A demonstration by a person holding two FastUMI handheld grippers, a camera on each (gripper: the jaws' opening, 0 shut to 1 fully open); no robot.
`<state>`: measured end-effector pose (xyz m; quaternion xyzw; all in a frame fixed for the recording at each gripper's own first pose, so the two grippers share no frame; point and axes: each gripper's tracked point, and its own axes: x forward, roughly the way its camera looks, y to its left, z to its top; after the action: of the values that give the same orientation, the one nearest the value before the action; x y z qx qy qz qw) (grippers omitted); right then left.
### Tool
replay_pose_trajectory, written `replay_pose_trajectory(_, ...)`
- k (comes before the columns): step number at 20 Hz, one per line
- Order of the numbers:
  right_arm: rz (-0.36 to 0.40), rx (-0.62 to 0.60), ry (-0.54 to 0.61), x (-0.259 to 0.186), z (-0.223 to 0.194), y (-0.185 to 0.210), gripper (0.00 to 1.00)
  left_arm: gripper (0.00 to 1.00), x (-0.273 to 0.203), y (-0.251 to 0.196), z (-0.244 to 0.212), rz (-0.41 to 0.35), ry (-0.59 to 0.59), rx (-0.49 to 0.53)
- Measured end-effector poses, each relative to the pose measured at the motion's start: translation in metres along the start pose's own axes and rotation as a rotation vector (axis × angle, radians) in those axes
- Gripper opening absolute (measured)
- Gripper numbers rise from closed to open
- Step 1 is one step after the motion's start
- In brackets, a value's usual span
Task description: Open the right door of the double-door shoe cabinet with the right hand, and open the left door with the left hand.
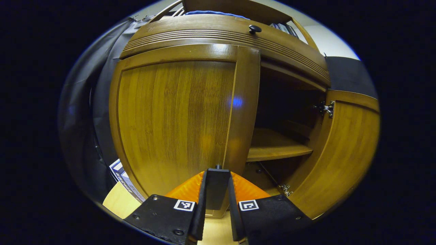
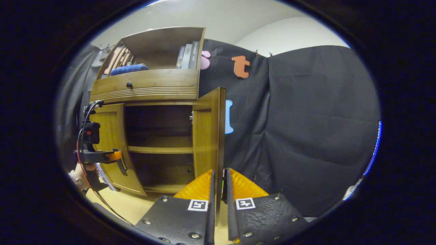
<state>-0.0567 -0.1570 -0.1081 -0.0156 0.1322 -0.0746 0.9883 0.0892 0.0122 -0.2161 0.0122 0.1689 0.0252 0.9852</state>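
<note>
The shoe cabinet (image 2: 150, 136) stood against the booth's black cloth wall, and its right door (image 2: 209, 136) was already swung wide, edge-on to the right gripper view, baring the shelf (image 2: 160, 149) and the dark compartments inside. The right gripper (image 2: 218, 185) had its fingers closed on the lower free edge of that door, one to each side of the thin panel. The left door (image 1: 177, 122) looked shut or barely cracked; in the left gripper view its inner stile sat beside the open cavity. The left gripper (image 1: 217, 180) had its jaws clenched on a dark pull at the bottom of that stile, which from here seemed to be the door's handle (image 1: 218, 167), though the fingers hid most of it. In the right gripper view that same gripper, held by a hand (image 2: 81, 175) with a cable trailing from it, sat at the left door's lower part. The step in hand was judged to be the opening of the left door. To do it well, the grip would need to stay firm on the small pull, and the hand should travel in an arc about the hinges on the door's far edge, not straight back, lest the fingers slip off.
</note>
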Motion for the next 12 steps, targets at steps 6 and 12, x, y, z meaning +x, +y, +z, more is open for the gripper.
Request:
replay_pose_trajectory(6, 0.083, -0.013, 0.005, 0.002, -0.002, 0.026, 0.16, 0.33, -0.028, 0.007, -0.004, -0.009, -0.010, -0.008)
replay_pose_trajectory(12, 0.179, -0.018, 0.014, 0.006, -0.008, 0.060, 0.15, 0.33, -0.057, 0.018, -0.008, -0.011, -0.015, -0.034)
